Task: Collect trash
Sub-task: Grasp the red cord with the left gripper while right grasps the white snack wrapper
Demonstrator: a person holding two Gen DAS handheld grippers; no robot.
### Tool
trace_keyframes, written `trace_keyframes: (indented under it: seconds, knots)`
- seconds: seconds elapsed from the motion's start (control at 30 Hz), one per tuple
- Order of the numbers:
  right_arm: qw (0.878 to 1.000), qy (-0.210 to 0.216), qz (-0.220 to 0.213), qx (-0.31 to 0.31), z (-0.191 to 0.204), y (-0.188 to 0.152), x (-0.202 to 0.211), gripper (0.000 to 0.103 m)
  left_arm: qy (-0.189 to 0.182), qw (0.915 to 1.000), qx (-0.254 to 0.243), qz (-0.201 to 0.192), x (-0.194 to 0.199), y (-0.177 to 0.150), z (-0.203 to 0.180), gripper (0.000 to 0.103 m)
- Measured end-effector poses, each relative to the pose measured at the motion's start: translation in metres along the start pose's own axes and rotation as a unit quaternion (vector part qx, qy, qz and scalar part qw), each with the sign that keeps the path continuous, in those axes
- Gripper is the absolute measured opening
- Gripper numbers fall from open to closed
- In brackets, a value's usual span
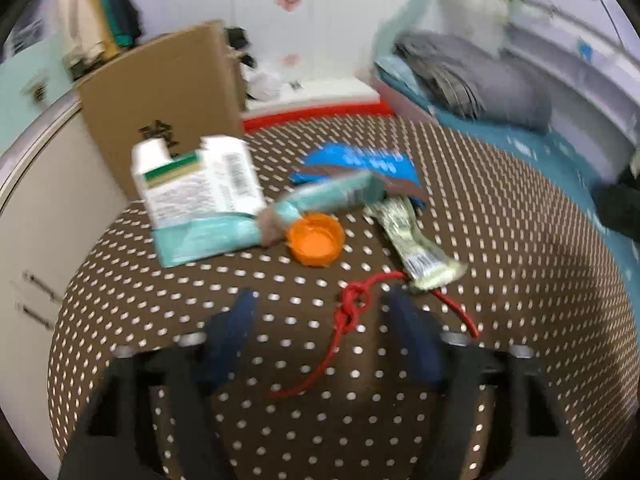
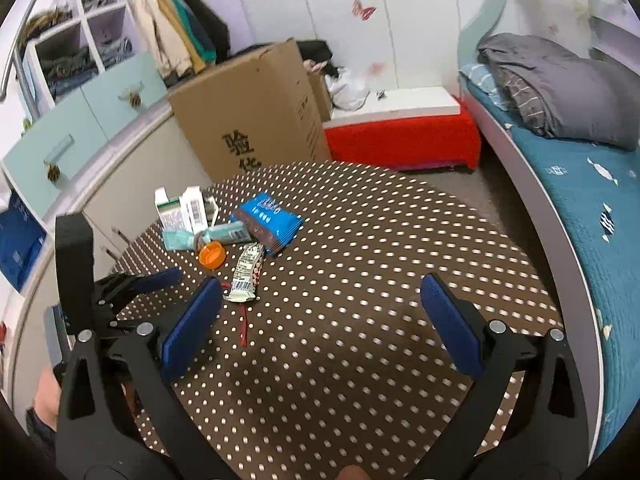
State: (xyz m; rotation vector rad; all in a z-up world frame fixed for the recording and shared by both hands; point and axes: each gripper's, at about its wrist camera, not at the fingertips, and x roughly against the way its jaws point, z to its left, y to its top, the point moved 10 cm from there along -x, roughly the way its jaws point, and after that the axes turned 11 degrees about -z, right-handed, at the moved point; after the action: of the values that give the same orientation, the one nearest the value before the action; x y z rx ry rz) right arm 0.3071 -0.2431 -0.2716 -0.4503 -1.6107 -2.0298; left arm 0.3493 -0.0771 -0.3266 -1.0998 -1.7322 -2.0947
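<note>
Trash lies on a brown dotted table (image 1: 500, 240). A knotted red string (image 1: 352, 312) lies between the open fingers of my left gripper (image 1: 320, 308), which hovers low over it. Beyond it lie an orange cap (image 1: 317, 240), a pale snack wrapper (image 1: 416, 240), a teal wrapper (image 1: 224, 236), a white carton (image 1: 196, 180) and a blue packet (image 1: 360, 164). My right gripper (image 2: 320, 300) is open and empty, higher, above bare table. It sees the left gripper (image 2: 156, 280) by the string (image 2: 243, 324), the cap (image 2: 212, 255), the snack wrapper (image 2: 248, 272) and the blue packet (image 2: 268, 220).
A large cardboard box (image 2: 248, 120) stands behind the table's far left. A red bench (image 2: 404, 136) is at the back. A bed with a teal cover (image 2: 580, 184) and grey blanket runs along the right. Cabinets (image 2: 80, 120) line the left.
</note>
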Motion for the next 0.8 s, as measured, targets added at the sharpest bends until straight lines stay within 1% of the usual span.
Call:
trace_keyframes:
  seconds: [0.03, 0.07, 0.1, 0.17, 0.23, 0.3, 0.37, 0.4, 0.47, 0.5, 0.53, 0.57, 0.6, 0.7, 0.8]
  knots:
    - [1.000, 0.003, 0.005, 0.001, 0.004, -0.002, -0.007, 0.097, -0.009, 0.9999, -0.007, -0.003, 0.001, 0.001, -0.004, 0.030]
    - [1.000, 0.005, 0.012, 0.005, 0.008, -0.005, -0.015, 0.097, -0.010, 0.9999, -0.013, -0.004, 0.003, 0.001, -0.006, 0.009]
    - [1.000, 0.005, 0.018, 0.009, 0.011, -0.008, -0.021, 0.097, -0.008, 0.9999, -0.010, 0.000, 0.006, -0.001, -0.006, 0.006]
    - [0.999, 0.015, 0.027, 0.018, 0.023, -0.011, -0.035, 0.097, -0.010, 0.9999, 0.002, -0.002, 0.013, -0.007, -0.005, 0.006]
    - [0.999, 0.021, 0.033, 0.030, 0.035, -0.013, -0.044, 0.096, -0.001, 0.9999, 0.013, -0.006, 0.021, -0.015, 0.001, 0.006]
    - [0.998, 0.025, 0.042, 0.044, 0.048, -0.017, -0.057, 0.096, 0.008, 0.9990, 0.042, -0.010, 0.032, -0.023, 0.010, 0.006]
    - [0.997, 0.014, 0.052, 0.062, 0.055, -0.023, -0.072, 0.087, 0.023, 0.9975, 0.065, -0.017, 0.039, -0.026, 0.022, 0.006]
    - [0.996, 0.011, 0.059, 0.066, 0.056, -0.026, -0.078, 0.074, 0.028, 0.9964, 0.079, -0.017, 0.041, -0.028, 0.027, 0.006]
    - [0.995, -0.002, 0.056, 0.086, 0.060, -0.027, -0.083, 0.064, 0.029, 0.9938, 0.107, -0.014, 0.043, -0.033, 0.035, 0.006]
    - [0.994, -0.002, 0.056, 0.097, 0.063, -0.027, -0.084, 0.048, 0.029, 0.9929, 0.114, -0.013, 0.045, -0.036, 0.037, 0.006]
    - [0.993, -0.004, 0.055, 0.105, 0.065, -0.028, -0.084, 0.036, 0.033, 0.9917, 0.123, -0.015, 0.049, -0.038, 0.041, 0.006]
    - [0.992, -0.005, 0.056, 0.112, 0.065, -0.029, -0.083, 0.031, 0.036, 0.9912, 0.127, -0.016, 0.052, -0.041, 0.043, 0.006]
    - [0.991, -0.001, 0.057, 0.121, 0.066, -0.031, -0.080, 0.021, 0.038, 0.9905, 0.131, -0.017, 0.054, -0.044, 0.045, 0.006]
    - [0.992, 0.026, 0.063, 0.103, 0.060, -0.038, -0.067, 0.020, 0.044, 0.9884, 0.144, -0.020, 0.062, -0.050, 0.048, 0.006]
    - [0.994, 0.047, 0.058, 0.075, 0.044, -0.043, -0.048, 0.019, 0.048, 0.9871, 0.150, -0.027, 0.070, -0.054, 0.048, 0.006]
